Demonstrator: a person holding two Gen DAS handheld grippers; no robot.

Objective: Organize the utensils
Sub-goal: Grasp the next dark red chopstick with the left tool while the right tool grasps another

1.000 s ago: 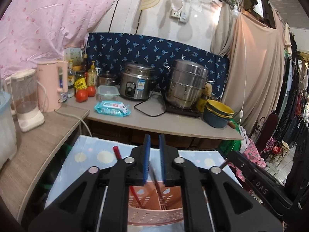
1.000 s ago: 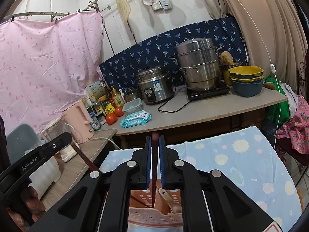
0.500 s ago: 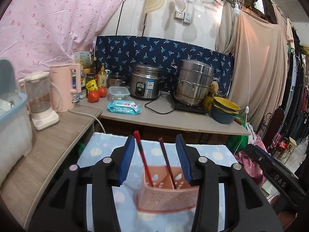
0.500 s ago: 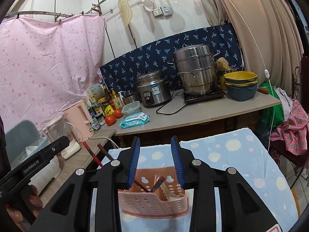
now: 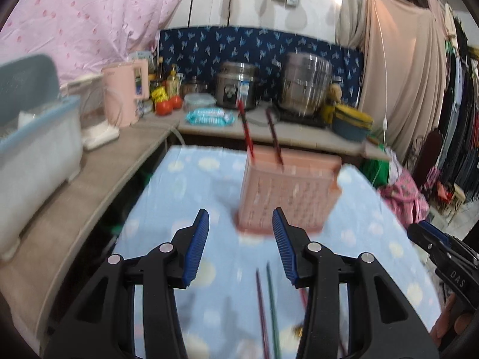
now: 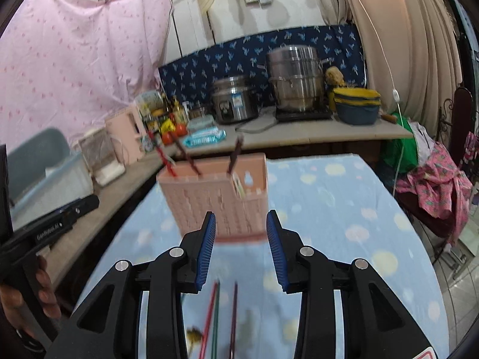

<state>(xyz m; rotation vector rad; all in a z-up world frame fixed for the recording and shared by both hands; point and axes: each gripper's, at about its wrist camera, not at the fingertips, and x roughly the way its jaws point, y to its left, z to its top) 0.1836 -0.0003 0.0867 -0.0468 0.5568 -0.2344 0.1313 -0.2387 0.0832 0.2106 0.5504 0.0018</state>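
Blue-padded fingers [image 5: 196, 248] of our left gripper [image 5: 239, 246] stand wide apart and hold nothing; our right gripper [image 6: 241, 248] is equally wide and empty. Between both, loose chopsticks [image 6: 215, 314] lie on the dotted cloth surface [image 6: 344, 209]. Beyond them stands the pink basket [image 5: 287, 191], upright, with chopsticks inside.

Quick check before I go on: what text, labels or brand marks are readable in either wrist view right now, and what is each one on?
"DAS" – on the black body of the right gripper, seen in the left wrist view.
"GenRobot.AI" – on the black body of the left gripper, seen in the right wrist view.
Blue label on the rice cooker: too blurred to read.
Print on the wet wipes pack: too blurred to read.
Labels on the condiment bottles: too blurred to read.
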